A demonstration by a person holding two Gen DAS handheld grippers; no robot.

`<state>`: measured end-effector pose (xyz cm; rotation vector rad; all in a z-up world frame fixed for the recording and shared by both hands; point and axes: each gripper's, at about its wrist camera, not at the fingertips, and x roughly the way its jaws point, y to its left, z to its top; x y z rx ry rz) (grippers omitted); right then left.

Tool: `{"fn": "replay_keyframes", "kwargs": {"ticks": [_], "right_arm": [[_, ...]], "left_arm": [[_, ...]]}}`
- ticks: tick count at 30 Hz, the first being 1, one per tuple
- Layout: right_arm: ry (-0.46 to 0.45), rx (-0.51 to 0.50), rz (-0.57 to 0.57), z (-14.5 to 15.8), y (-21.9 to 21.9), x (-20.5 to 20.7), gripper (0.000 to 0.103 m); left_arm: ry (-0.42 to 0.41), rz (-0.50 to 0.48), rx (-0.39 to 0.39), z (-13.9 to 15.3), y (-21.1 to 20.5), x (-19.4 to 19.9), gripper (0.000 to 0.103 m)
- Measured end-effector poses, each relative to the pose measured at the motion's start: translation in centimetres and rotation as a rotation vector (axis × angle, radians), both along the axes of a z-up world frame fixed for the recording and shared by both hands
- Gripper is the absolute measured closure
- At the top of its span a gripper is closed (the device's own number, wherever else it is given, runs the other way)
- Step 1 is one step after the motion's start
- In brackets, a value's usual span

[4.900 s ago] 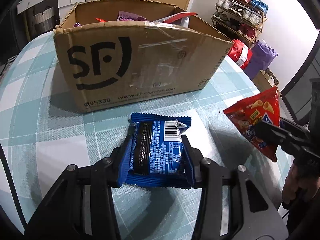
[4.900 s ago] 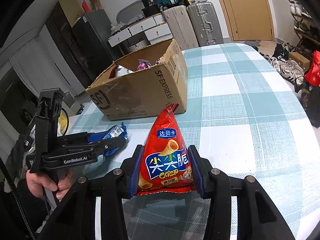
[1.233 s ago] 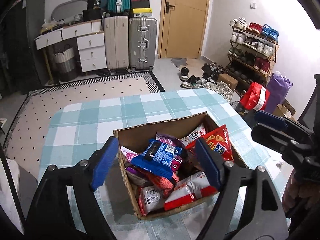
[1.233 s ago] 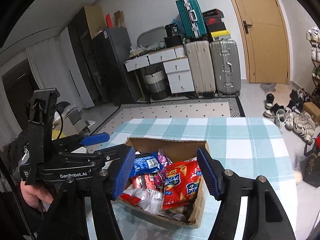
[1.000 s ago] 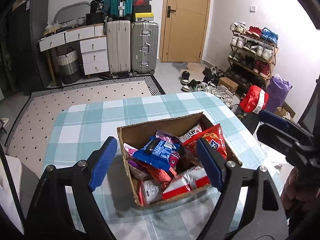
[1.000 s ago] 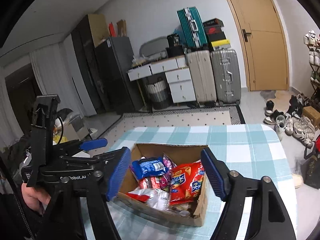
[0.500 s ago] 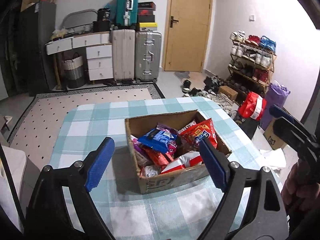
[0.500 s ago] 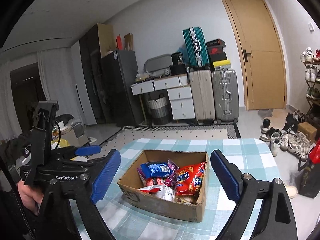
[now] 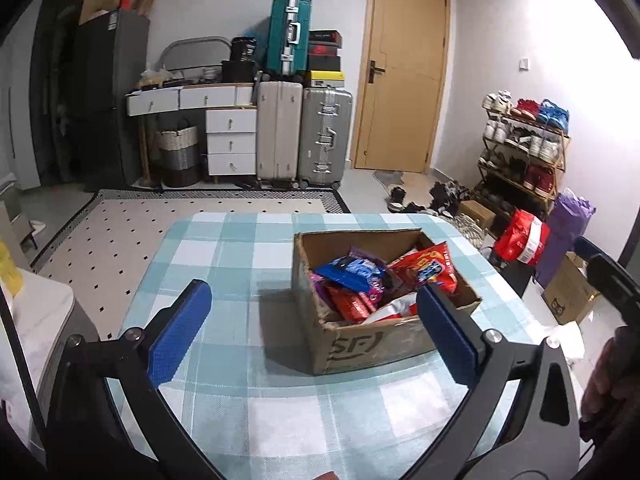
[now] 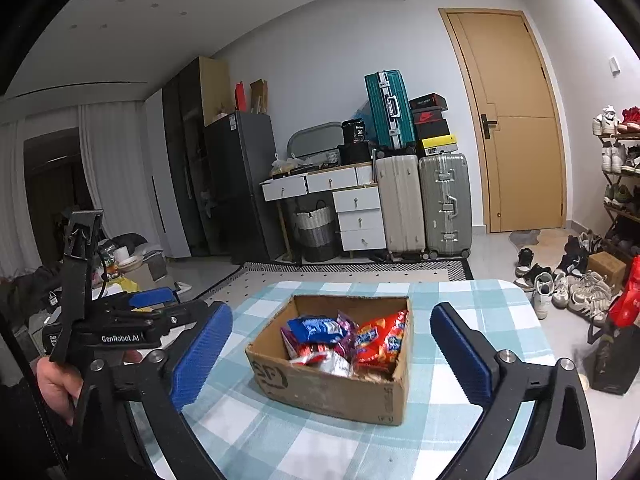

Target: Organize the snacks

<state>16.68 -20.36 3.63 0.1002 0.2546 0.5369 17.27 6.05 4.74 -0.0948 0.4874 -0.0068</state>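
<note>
The brown cardboard box (image 10: 332, 384) sits on the table with the teal-and-white checked cloth (image 9: 240, 264), filled with snack packets; a blue foil packet (image 10: 316, 328) lies on top beside a red crisp bag (image 10: 380, 340); the left gripper (image 9: 312, 336) hangs above the table with its blue-padded jaws spread wide and empty; the right gripper (image 10: 332, 356) likewise stands wide apart, holding nothing, the box framed between its fingers.

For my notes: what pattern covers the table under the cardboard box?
Teal-and-white checked cloth, clearest in the left wrist view.
</note>
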Motion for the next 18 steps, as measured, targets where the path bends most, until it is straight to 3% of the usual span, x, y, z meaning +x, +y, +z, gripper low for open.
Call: {"fn": "replay_keyframes", "kwargs": {"ticks": [18], "right_arm": [[-0.012,-0.031,-0.059,-5.8,-1.7,-2.3,0.001]], "left_arm": [[-0.051,0.073,0.020,-7.3,1.3,-2.4,0.001]]}}
